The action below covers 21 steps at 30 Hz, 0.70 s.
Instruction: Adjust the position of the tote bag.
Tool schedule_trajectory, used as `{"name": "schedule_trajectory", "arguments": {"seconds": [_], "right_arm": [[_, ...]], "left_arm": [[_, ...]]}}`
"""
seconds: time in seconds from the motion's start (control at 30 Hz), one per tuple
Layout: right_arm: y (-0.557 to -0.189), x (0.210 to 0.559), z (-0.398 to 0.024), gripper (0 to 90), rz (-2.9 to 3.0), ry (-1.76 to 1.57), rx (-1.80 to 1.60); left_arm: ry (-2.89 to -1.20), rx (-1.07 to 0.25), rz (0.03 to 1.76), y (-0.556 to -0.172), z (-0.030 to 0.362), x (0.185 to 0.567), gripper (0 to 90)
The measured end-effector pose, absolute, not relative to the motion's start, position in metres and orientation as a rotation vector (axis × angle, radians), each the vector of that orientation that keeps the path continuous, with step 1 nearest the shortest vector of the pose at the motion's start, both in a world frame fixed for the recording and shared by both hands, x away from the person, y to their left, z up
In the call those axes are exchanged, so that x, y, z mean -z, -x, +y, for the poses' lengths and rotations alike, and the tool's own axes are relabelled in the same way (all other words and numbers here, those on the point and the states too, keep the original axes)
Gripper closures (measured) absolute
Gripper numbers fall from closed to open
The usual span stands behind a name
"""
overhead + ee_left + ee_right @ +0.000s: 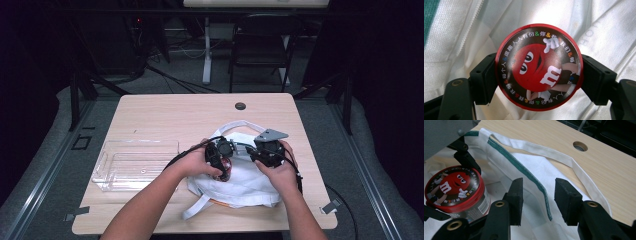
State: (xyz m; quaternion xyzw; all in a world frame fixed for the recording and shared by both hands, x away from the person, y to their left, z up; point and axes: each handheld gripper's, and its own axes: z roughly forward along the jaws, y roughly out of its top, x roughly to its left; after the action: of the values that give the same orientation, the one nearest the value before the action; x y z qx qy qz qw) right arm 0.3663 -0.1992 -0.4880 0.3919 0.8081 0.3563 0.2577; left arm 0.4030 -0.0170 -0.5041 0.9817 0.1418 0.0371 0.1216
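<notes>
A round jar with a red cartoon-printed lid (539, 66) sits crosswise between the jaws of my left gripper (541, 76), which is shut on the lid's rim. The jar (226, 168) hangs over a white cloth bag (247, 182) lying on the table. In the right gripper view the jar (454, 187) is at the left, above the bag's mouth. My right gripper (537, 197) is open, with the bag's green-trimmed edge (534, 180) running between the pads, which stand apart from it. In the high view the left gripper (220, 156) and right gripper (251, 151) are close together over the bag.
A clear plastic tray (135, 162) lies on the wooden table (175, 115) left of the bag. A cable hole (240, 106) is near the far edge. The bag's white strap (564, 160) loops across the wood. A dark chair (260, 45) stands beyond the table.
</notes>
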Motion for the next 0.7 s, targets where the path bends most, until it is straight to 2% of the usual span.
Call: {"name": "schedule_trajectory", "arguments": {"seconds": [0.7], "right_arm": [[-0.3663,0.4888,-0.1987,59.2,2.181,-1.068,-0.971]], "left_arm": [[-2.872,-0.126,0.415,-0.4028,-0.0168,0.4958,24.5]]}}
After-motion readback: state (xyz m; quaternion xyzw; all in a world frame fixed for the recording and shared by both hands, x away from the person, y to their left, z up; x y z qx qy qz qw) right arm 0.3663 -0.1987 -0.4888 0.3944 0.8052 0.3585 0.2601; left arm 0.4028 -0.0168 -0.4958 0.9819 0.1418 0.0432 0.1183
